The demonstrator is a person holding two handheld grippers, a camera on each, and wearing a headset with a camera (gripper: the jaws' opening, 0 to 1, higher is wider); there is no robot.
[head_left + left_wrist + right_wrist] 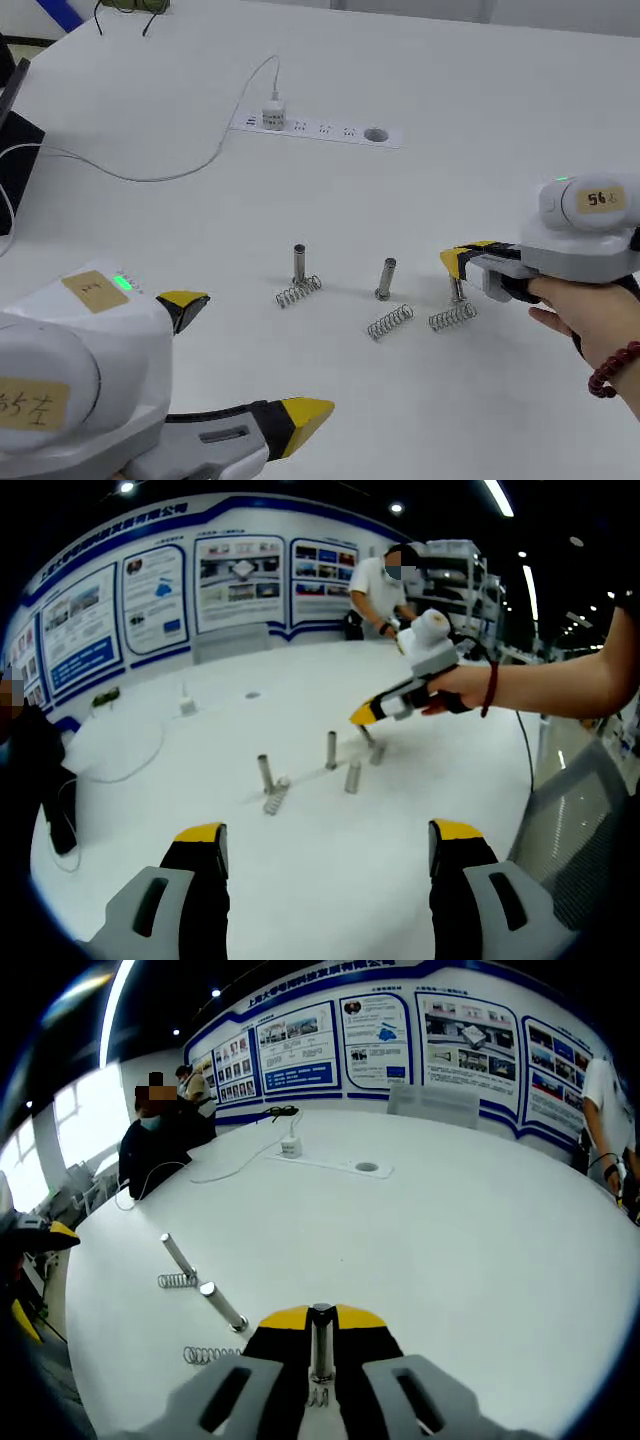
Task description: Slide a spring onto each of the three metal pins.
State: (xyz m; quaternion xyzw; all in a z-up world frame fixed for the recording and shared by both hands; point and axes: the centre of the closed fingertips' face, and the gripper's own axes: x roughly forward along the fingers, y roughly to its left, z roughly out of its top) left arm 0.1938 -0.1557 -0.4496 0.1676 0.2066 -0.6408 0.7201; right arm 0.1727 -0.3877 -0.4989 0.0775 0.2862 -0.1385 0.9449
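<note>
Springs untouched by left gripper (pixel 245 358): it's nearest the camera, jaws wide apart, nothing between them, over bare table (pixel 450 430). Next out, all three springs lie on their sides. Left spring (pixel 298 291) has one end at the foot of left pin (pixel 299 262). Middle spring (pixel 390 321) is just in front of middle pin (pixel 387 277), apart from it. Right spring (pixel 452 317) is just beside right pin (pixel 457 291). Left and middle pins stand upright, bare. Right gripper (pixel 456 262) sits at the right, jaws closed on the upper part of right pin; right gripper view has that pin dead centre between the yellow tips. Can't tell if its foot touches the table. Farthest: power strip (pixel 320 129) with white plug (pixel 273 113), cable (pixel 150 177) running off left.
</note>
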